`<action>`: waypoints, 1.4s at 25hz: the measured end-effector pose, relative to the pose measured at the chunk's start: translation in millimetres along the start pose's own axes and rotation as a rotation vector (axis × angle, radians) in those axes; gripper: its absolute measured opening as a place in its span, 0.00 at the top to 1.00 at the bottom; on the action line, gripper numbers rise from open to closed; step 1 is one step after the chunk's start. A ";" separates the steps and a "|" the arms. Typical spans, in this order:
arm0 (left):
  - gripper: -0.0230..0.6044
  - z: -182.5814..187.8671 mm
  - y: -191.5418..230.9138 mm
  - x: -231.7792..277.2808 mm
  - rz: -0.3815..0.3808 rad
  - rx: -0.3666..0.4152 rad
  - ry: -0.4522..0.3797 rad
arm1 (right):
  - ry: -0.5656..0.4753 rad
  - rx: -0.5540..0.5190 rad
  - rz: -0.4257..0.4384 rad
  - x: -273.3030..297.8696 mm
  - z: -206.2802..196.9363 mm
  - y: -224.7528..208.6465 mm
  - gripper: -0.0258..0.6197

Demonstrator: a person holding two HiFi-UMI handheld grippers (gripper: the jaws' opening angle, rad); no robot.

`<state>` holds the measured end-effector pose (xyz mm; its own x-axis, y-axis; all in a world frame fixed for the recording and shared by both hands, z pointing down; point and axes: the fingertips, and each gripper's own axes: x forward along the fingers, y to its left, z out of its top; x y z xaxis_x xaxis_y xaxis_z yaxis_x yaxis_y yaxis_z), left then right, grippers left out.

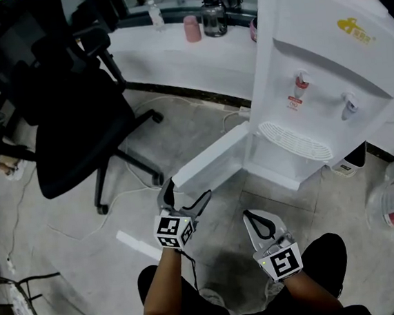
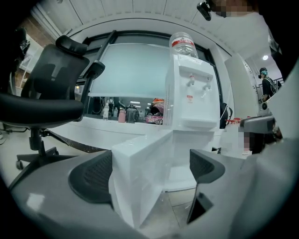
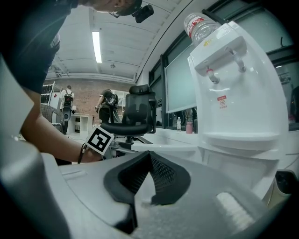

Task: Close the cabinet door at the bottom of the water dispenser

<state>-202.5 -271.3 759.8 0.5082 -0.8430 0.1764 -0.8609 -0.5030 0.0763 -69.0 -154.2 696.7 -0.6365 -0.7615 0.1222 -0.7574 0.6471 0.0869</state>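
Cabinet door (image 1: 211, 160) at the foot of the white water dispenser (image 1: 317, 72) stands swung wide open toward the black office chair (image 1: 67, 103), its free edge out over the grey floor (image 1: 194, 129). The left gripper (image 1: 188, 192) has its jaws spread wide around that free edge: the door lies close against one pad (image 2: 91, 179), contact unclear, and stands clear of the other, so nothing is clamped. The right gripper (image 1: 248, 216), just beside it and short of the door, has its jaws closed together on nothing.
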 end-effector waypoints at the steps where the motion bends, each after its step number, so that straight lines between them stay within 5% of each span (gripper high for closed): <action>1: 0.10 0.6 0.0 0.3 0.000 0.000 0.000 | -0.002 0.000 -0.001 0.2 0.9 0.0 0.96; 24: 0.12 -10.7 -46.3 -25.2 -0.101 0.040 0.033 | 0.000 0.011 -0.016 9.6 3.6 -2.7 0.96; 35: 0.13 -19.1 -78.2 -43.2 -0.185 0.042 0.069 | 0.016 0.034 -0.098 -2.4 6.1 -15.7 0.96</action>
<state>-157.6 -192.0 765.0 0.6539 -0.7208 0.2300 -0.7501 -0.6573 0.0726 -56.5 -162.8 689.0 -0.5572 -0.8201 0.1304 -0.8205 0.5679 0.0657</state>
